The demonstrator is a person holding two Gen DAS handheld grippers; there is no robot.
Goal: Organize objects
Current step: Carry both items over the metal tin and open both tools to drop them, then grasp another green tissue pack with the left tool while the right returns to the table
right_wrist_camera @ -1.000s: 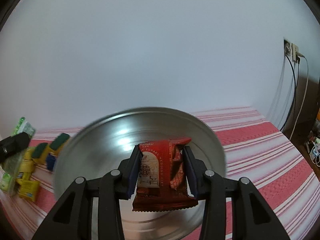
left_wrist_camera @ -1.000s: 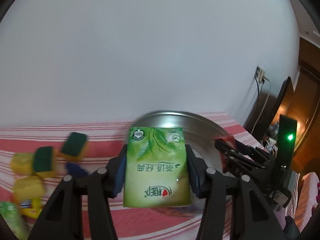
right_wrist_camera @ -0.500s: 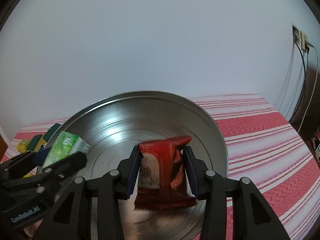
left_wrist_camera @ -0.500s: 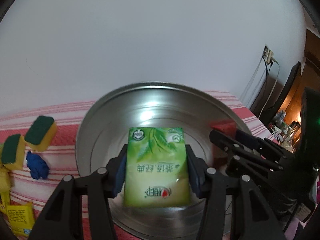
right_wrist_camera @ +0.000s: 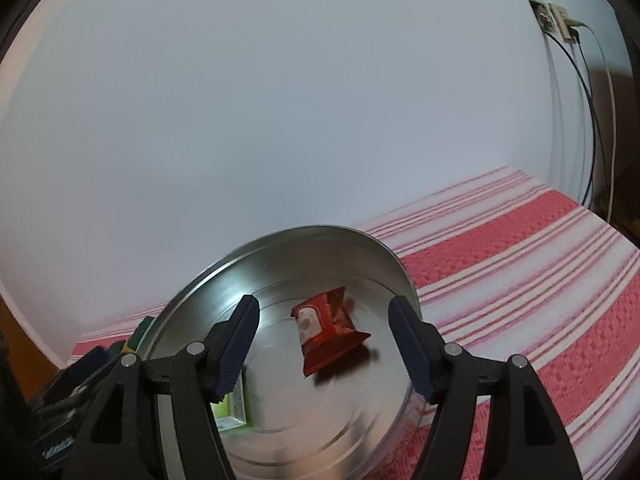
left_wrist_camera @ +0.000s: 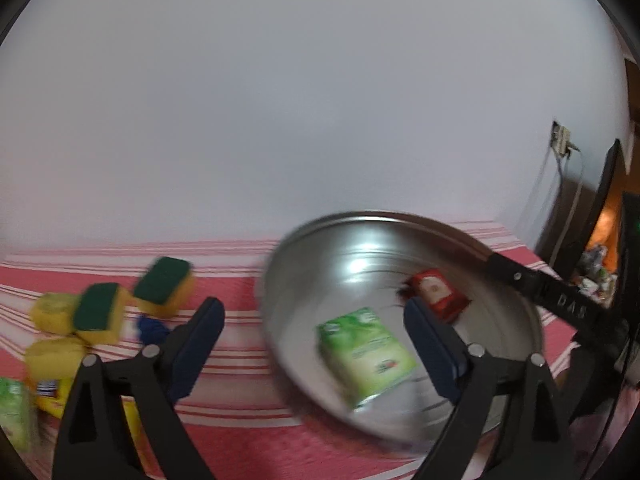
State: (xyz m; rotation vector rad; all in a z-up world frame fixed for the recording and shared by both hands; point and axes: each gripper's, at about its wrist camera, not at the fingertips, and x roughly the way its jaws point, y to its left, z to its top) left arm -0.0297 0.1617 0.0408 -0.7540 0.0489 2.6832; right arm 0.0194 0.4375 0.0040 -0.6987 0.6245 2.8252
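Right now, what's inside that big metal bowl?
Two packets lie in the metal bowl: a green packet and a red snack packet, apart from each other. Both grippers' fingers cover part of the bowl's floor, so more could be hidden there.

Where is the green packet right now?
The green packet lies inside the metal basin, near its front-left in the left wrist view, with the red packet behind it to the right; no tongs touch it.

Dim indoor light; motion blur; glare on basin [left_wrist_camera: 360, 248]; fisheye-dark corners.
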